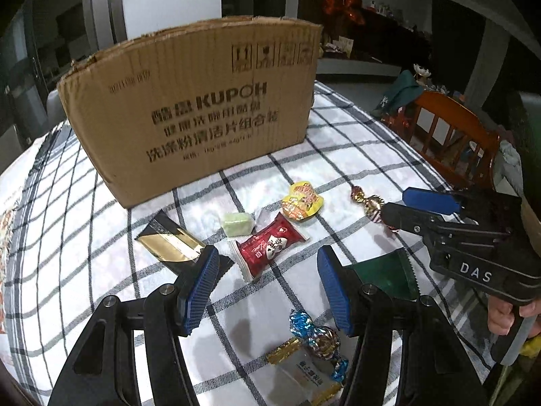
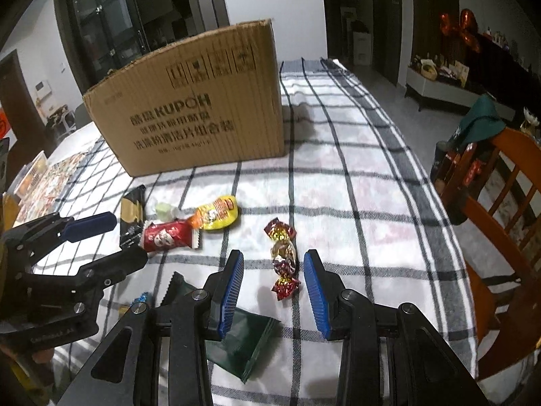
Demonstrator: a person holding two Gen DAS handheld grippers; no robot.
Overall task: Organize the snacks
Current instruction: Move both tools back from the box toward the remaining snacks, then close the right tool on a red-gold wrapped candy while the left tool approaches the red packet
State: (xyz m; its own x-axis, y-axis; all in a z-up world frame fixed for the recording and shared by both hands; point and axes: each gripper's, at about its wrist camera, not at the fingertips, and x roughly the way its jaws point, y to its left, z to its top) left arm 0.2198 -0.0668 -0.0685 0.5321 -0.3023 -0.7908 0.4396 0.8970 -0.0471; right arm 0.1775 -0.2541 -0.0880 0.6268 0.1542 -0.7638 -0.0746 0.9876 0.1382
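A brown cardboard box point(image 1: 192, 108) point(image 2: 192, 108) stands at the back of the checked tablecloth. Before it lie a black-gold packet point(image 1: 170, 242), a green candy point(image 1: 236, 225), a red packet point(image 1: 268, 245) point(image 2: 167, 235), a yellow packet point(image 1: 302, 201) point(image 2: 218, 216) and a red-gold twist candy point(image 1: 370, 204) point(image 2: 284, 258). My left gripper point(image 1: 267, 291) is open above the cloth, the red packet just ahead of its fingertips. My right gripper point(image 2: 274, 286) is open with the red-gold twist candy between its jaws. A dark green packet point(image 1: 389, 274) point(image 2: 243, 341) lies under the right gripper.
A blue twist candy point(image 1: 314, 338) and a white-gold packet point(image 1: 307, 375) lie near the left gripper's base. A wooden chair point(image 2: 500, 230) point(image 1: 449, 135) stands at the table's right edge. Printed papers point(image 2: 44, 182) lie at the left.
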